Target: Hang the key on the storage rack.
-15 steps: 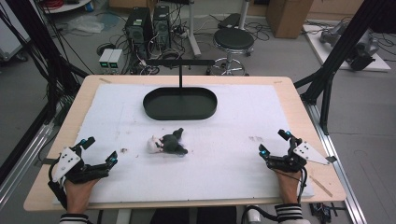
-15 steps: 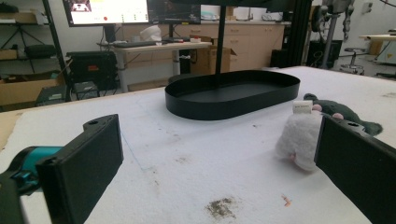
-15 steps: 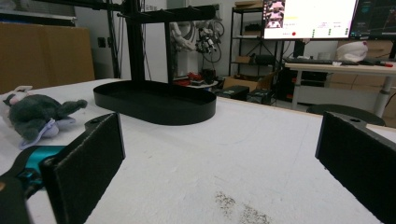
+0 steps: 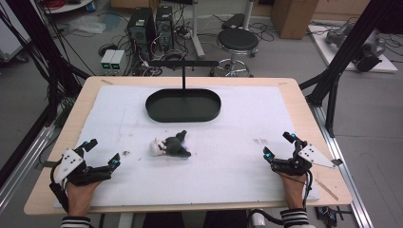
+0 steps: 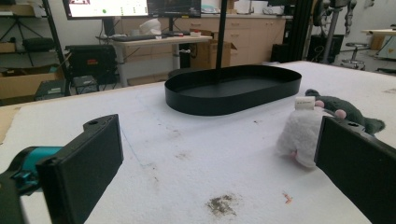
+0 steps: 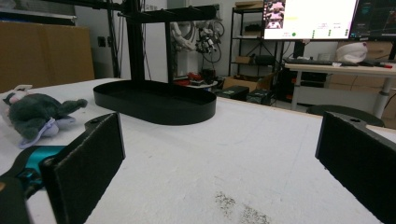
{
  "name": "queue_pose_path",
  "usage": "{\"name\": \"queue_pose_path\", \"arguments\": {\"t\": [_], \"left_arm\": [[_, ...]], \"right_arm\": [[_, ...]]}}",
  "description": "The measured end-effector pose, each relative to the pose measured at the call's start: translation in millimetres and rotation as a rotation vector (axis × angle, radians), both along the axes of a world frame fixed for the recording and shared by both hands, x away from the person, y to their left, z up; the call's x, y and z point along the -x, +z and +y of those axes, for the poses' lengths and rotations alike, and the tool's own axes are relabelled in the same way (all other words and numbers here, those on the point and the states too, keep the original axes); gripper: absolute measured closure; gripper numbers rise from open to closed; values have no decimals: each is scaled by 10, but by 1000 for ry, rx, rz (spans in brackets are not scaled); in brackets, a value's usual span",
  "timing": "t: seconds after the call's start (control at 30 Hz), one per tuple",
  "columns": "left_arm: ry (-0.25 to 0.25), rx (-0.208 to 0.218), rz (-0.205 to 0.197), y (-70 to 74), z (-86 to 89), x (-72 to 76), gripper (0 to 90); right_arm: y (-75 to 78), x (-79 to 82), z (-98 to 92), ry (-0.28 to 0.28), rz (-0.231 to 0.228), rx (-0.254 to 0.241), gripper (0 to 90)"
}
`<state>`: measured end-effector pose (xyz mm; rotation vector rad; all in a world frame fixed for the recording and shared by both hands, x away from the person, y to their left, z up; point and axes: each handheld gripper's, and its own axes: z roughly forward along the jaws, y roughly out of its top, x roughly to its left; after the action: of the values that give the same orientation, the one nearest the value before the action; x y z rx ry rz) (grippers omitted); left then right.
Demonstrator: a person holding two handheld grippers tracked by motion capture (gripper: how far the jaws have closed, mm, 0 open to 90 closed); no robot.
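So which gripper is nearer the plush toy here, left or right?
Left. The left gripper sits open just off the plush toy, toward the person's left; the right gripper, also open, rests farther off by the table's right edge.

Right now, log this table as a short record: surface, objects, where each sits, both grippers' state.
surface: white mat on a wooden table
tray: black oval tray, far centre, a T-shaped stand rising from it
toys: grey plush lying against a white plush, mid-table, nearer than the tray
left gripper: open, holding nothing, near left
right gripper: open, holding nothing, near right
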<state>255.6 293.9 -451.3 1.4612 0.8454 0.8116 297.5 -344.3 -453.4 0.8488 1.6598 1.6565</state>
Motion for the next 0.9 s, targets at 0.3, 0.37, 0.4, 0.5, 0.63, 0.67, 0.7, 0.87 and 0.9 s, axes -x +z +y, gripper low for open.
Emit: {"name": "queue_pose_path", "arguments": {"t": [0.3, 0.37, 0.4, 0.5, 0.63, 0.67, 0.7, 0.87, 0.9], "left_arm": [[-42, 9, 2, 118, -14, -19, 17], [-75, -22, -10, 234, -56, -42, 17], [-90, -32, -10, 272, -76, -53, 17], [-131, -85, -3, 420, -153, -119, 17], [-193, -123, 29, 620, -234, -241, 17], [-213, -138, 41, 669, -257, -274, 17], [-236, -151, 49, 713, -280, -306, 17], [-301, -235, 103, 902, -398, -461, 17], [-307, -257, 102, 927, -421, -494, 17]], "right_arm": [[0, 2, -2, -3, 6, -4, 3], [-1, 1, -5, -2, 6, -3, 3], [-1, 1, -5, -2, 6, -3, 3], [0, -7, -10, -3, -3, -4, 3], [0, -2, -8, -2, 2, -3, 3], [0, -2, -8, -2, 2, -3, 3], [0, -2, -9, -2, 2, -3, 3], [0, -1, -8, -2, 3, -3, 3], [0, 2, -5, -3, 6, -4, 3]]}}
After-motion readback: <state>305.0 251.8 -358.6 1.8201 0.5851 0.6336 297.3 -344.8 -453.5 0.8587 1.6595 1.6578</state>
